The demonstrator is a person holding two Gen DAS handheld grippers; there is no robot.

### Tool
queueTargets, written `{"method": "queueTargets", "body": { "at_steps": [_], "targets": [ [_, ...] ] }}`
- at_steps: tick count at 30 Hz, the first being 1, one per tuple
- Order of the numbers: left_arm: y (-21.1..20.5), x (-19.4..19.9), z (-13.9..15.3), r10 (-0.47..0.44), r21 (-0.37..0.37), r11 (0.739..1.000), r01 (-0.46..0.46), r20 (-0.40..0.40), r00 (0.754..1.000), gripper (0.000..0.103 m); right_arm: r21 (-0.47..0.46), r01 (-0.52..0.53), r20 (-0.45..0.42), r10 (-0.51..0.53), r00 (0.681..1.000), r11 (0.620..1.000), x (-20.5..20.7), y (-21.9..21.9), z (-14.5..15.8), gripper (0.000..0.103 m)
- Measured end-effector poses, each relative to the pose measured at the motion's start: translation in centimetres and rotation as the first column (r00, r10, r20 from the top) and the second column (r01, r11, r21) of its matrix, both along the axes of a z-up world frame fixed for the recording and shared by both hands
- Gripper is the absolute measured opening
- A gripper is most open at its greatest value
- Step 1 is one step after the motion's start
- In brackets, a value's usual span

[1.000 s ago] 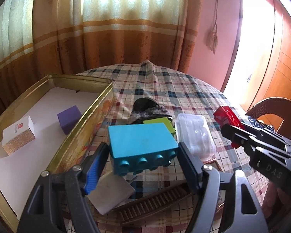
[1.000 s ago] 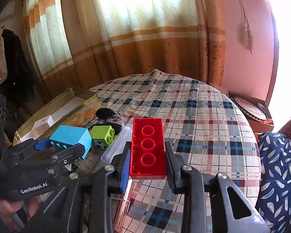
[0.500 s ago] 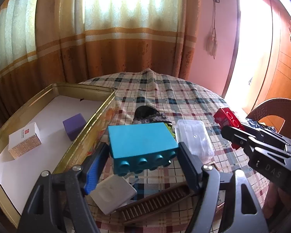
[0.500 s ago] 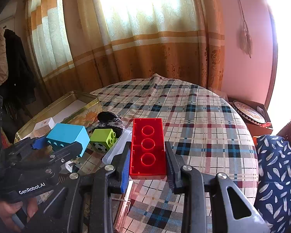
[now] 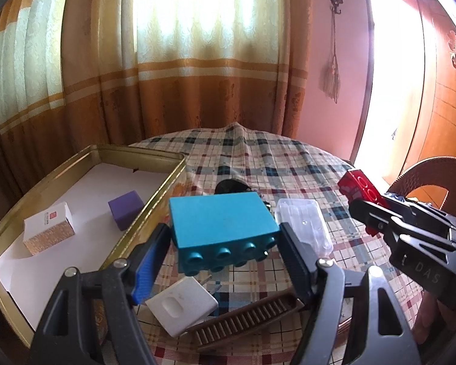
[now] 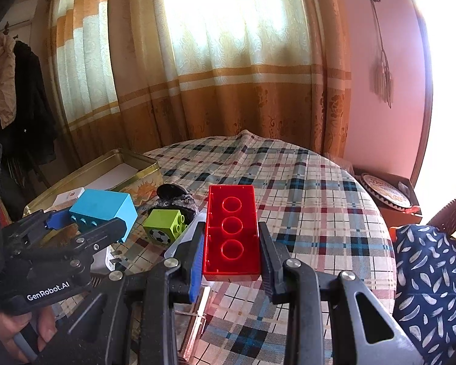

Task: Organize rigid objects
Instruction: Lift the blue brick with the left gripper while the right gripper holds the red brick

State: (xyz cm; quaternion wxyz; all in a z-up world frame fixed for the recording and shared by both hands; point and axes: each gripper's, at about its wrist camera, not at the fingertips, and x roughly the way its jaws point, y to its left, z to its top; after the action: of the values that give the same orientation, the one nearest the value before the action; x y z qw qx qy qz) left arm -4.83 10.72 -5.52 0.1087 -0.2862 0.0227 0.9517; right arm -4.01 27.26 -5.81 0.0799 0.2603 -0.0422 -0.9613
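Up above the desk [image 5: 288,164], a blue block [image 5: 222,225] sits clamped between the two fingers of the left hand-held gripper [image 5: 225,258], studs toward the camera, lifted off the checked cloth just right of the gold tin [image 5: 164,191]. Inside that tin, on its white lining, lie a purple cube [image 5: 126,210] and a small white box [image 5: 48,228], apart from each other. Below the blue block a white charger [image 5: 182,305] and a brown comb [image 5: 249,316] rest on the cloth, with a clear plastic case [image 5: 302,228] just to the right. Over there the right hand-held gripper [image 6: 231,249] is closed on a red block [image 6: 231,228], hollow side up, held above the desk. A green block [image 6: 164,228] with a football print sits on the cloth between the two, beside a dark beaded pouch [image 6: 174,197].
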Motion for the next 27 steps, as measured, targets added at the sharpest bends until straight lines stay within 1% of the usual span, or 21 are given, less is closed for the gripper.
{"method": "queueTargets", "body": {
  "at_steps": [10,27],
  "targets": [
    [-0.2,0.7,0.4,0.003,-0.004,1.0,-0.004,-0.04,0.999,0.073,-0.006,0.002,-0.018,-0.002,1.0,1.0,0.2,0.1,0.1,0.034],
    [-0.6,1.3,0.8,0.011,0.002,1.0,-0.011,-0.077,0.997,0.073,-0.012,0.001,-0.043,-0.001,0.999,1.0,0.7,0.2,0.3,0.034]
  ]
}}
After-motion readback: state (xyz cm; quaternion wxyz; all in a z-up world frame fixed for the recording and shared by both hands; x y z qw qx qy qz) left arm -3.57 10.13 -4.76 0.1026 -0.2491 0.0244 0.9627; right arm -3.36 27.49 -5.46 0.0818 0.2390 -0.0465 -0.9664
